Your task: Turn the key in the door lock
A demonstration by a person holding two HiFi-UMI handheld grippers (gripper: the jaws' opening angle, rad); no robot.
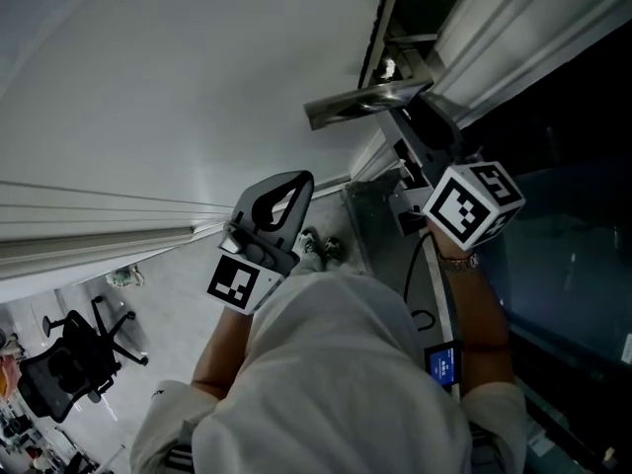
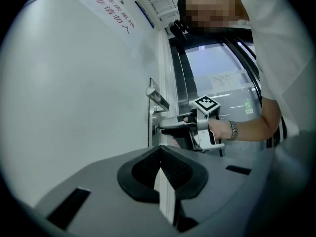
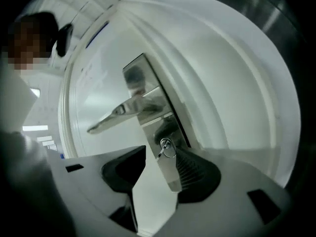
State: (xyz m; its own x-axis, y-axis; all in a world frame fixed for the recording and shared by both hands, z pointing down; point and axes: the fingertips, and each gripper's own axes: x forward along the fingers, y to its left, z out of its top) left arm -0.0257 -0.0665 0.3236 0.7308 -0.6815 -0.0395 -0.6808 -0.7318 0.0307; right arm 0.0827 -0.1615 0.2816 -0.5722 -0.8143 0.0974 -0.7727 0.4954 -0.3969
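A small key (image 3: 166,147) sticks out of the lock in the steel plate (image 3: 148,107) under the lever handle (image 3: 116,113) of the white door (image 1: 178,87). My right gripper (image 3: 165,156) is level at the lock and open. The key lies in the gap between its dark pads (image 3: 195,169), and they do not press on it. From the side, the left gripper view shows this gripper (image 2: 160,128) with its tips at the plate below the handle (image 2: 157,98). My left gripper (image 1: 294,184) is shut on nothing, away from the door, left of the lock.
The door's edge and metal frame (image 1: 390,28) run past the lock, with dark glass (image 1: 573,265) to the right. A black office chair (image 1: 69,354) stands on the floor at the lower left. Red lettering (image 2: 114,11) marks the door's upper part.
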